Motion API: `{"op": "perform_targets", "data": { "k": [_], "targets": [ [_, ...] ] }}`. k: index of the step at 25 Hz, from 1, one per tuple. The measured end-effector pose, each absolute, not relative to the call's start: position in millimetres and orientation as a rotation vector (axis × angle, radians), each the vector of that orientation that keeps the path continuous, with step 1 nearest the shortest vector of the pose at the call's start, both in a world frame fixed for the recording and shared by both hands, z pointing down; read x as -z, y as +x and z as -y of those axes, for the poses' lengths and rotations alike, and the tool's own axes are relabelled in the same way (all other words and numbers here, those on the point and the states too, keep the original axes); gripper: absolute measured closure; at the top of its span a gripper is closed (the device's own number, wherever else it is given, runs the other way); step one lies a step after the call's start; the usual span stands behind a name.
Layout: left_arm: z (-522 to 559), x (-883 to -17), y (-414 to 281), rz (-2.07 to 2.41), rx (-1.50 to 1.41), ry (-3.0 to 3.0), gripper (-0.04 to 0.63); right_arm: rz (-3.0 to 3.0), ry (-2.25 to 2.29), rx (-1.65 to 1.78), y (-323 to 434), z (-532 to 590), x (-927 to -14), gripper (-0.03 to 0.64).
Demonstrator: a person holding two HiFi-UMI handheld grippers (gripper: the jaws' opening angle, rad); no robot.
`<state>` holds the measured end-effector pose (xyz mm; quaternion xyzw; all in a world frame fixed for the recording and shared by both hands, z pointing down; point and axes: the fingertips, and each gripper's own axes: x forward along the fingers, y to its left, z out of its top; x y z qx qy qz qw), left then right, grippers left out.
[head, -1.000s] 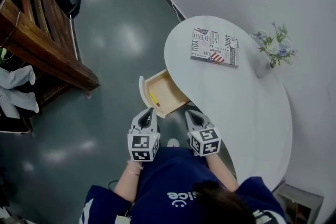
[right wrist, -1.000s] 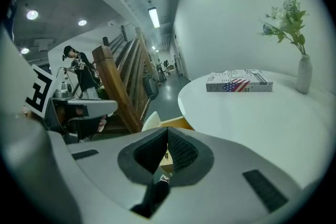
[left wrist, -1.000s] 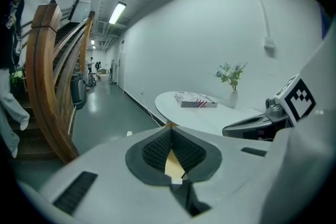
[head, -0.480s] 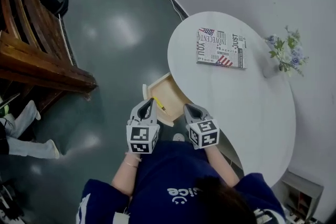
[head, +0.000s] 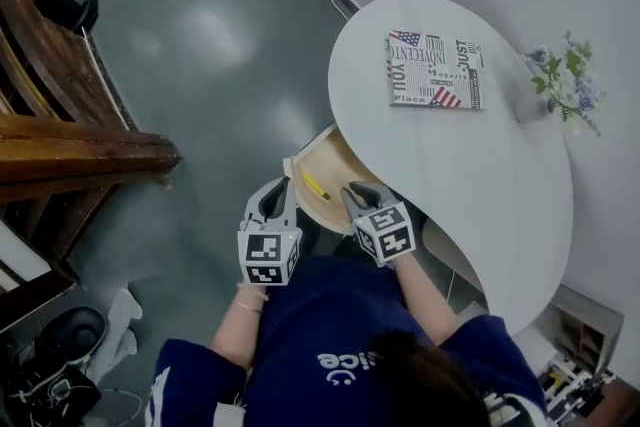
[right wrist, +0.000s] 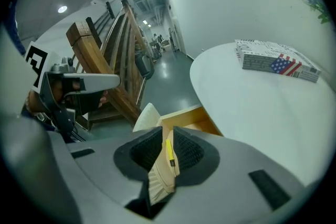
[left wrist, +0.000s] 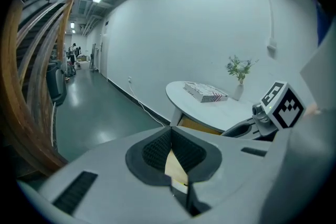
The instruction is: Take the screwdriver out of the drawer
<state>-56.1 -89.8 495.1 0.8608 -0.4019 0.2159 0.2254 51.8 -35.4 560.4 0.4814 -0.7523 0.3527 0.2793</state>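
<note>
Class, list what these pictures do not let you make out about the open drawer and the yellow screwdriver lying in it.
- Rear of the drawer: head view, hidden under the table top.
- Tip shape of the screwdriver: too small in the head view and the right gripper view.
- Inside of the drawer, left gripper view: blocked by the body of the left gripper; only a pale sliver shows past its jaws.

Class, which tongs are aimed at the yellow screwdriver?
The right tongs: jaws opening, empty, screwdriver in line beyond; the left tongs are shut.
</note>
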Motion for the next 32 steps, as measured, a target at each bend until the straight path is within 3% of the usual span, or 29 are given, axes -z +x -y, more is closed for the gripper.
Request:
{"op": "perform_targets", "data": {
  "k": [15,32],
  "targets": [
    [111,-521,-57,1.054,-0.655,2.300,0.591,1.942,1.012,-1.028,19,50,-618,0.462],
    [88,-535,-89,1.216,-0.699,2.150,0.591,1.841,0.724,-0.961,-3,42,-681,0.451]
  ]
}}
